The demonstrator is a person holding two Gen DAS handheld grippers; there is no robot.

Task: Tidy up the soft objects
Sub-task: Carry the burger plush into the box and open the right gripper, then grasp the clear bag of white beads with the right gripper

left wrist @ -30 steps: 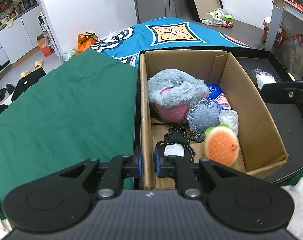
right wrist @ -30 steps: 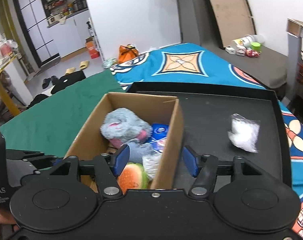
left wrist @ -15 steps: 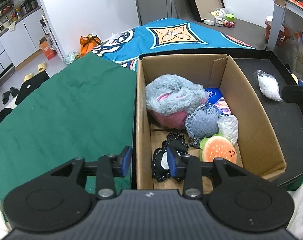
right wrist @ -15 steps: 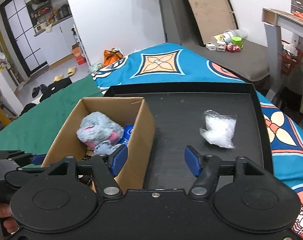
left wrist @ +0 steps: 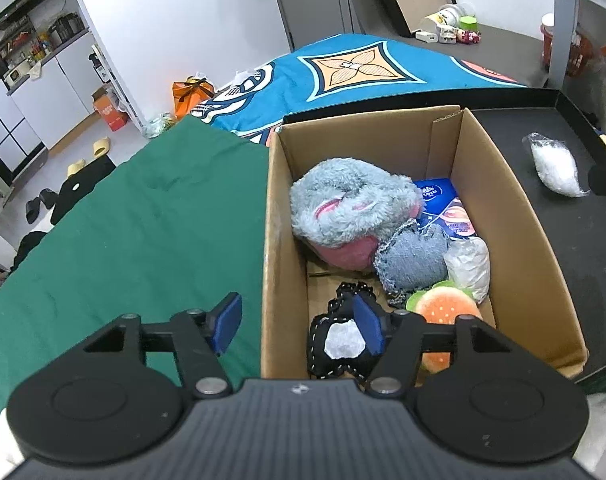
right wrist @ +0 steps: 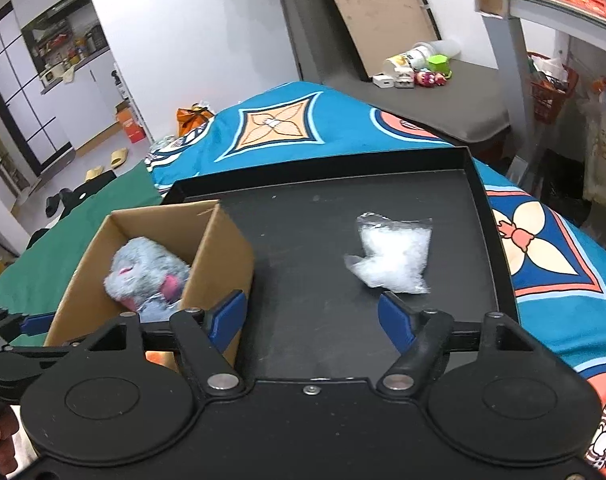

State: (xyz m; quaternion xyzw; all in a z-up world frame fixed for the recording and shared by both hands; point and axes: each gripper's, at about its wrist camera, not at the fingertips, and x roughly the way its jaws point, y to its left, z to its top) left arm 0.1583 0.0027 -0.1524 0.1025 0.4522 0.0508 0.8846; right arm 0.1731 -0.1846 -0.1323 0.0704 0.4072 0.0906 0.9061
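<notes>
The black tray (right wrist: 479, 184) is the landmark here, lying on the patterned blue bedspread (right wrist: 279, 124). At the tray's left side stands the open cardboard box (right wrist: 219, 248), already holding a grey and pink plush slipper (left wrist: 351, 204), a denim pouch (left wrist: 415, 256), a burger-shaped plush (left wrist: 443, 308), a blue tissue pack (left wrist: 439, 196) and a black lace-edged pouch (left wrist: 339, 340) at the near end. One soft thing is left out of the box: a clear bag of white stuffing (right wrist: 395, 252), lying alone on the tray's bare floor toward its right side, well apart from the box.

The right claw (right wrist: 311, 320) hangs over the near part of the tray, between the box wall and the bag. Its jaws have just been opening and stand wide with nothing between them. The bag lies ahead and slightly right of it, just beyond the right fingertip, with its longer side running roughly across the tray, so a short reach forward and right would likely bring the jaws astride it.

The left claw (left wrist: 299, 324) is over the box's near left corner, one finger inside by the black pouch, the other outside the wall. Its jaws have just been opening too and grip nothing; the wall stands between them untouched. From there the bag (left wrist: 555, 164) lies far off across the box, so the right hand is clearly the nearer one.
</notes>
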